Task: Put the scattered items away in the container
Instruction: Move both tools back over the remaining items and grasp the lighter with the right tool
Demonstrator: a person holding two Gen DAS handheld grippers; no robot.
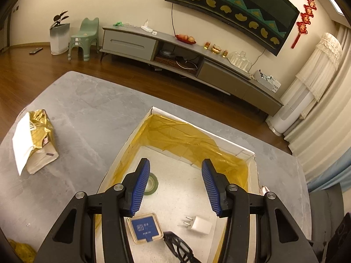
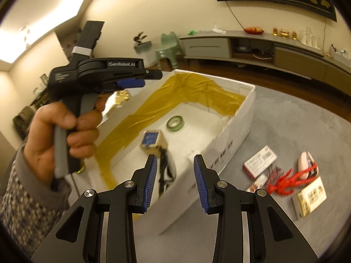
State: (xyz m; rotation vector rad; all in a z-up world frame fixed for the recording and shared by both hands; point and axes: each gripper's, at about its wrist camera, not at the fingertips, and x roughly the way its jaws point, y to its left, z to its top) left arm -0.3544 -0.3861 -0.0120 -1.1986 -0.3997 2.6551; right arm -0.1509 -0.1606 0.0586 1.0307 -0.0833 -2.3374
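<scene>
A white cardboard box (image 1: 245, 151), lined with crinkled yellow film, holds a green tape ring (image 1: 152, 184), a square blue-lidded tin (image 1: 144, 230), a white plug (image 1: 200, 224) and black glasses (image 1: 177, 246). Above the box, the left gripper (image 1: 175, 186) and the right gripper (image 2: 175, 180) both gape wide with ribbed blue pads, holding nothing. Right of the box, a red plastic lobster (image 2: 289, 179) and small cartons (image 2: 260, 161) lie on the grey table (image 2: 285, 118).

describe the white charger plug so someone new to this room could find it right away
Start at the big white cardboard box with yellow film lining. On its floor, near end, lies the white charger plug, two metal prongs out, beside black glasses and a blue-lidded tin.
</scene>
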